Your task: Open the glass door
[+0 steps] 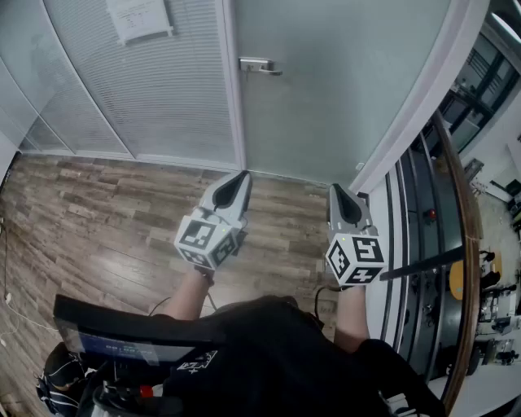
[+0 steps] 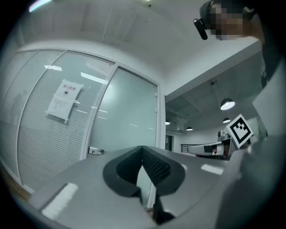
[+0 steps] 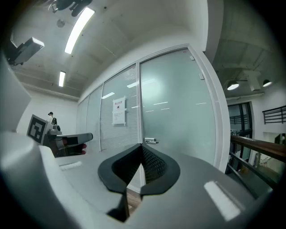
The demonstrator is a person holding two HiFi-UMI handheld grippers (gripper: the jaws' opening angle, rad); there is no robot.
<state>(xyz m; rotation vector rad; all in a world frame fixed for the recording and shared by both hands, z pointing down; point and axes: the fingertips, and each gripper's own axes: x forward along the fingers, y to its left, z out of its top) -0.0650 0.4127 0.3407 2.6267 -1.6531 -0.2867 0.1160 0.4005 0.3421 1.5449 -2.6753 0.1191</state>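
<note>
Head view gives us the pale frosted glass door (image 1: 334, 89) straight ahead. Its small silver lever handle (image 1: 260, 65) sits at the door's left edge, beside a ribbed glass wall panel (image 1: 171, 98) that bears a white paper notice (image 1: 142, 18). Our left gripper (image 1: 241, 177) and right gripper (image 1: 339, 192) hang short of the door, each with jaws pressed together on nothing. Brown wood-plank floor (image 1: 98, 212) lies below us, and a wooden-topped railing (image 1: 456, 212) runs along the right.

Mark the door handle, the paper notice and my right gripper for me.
door handle (image 1: 259, 65): head view, on its metal body.
paper notice (image 1: 140, 18): head view, middle of the sheet.
right gripper (image 1: 335, 192): head view, tip where its closed fingers meet.
</note>
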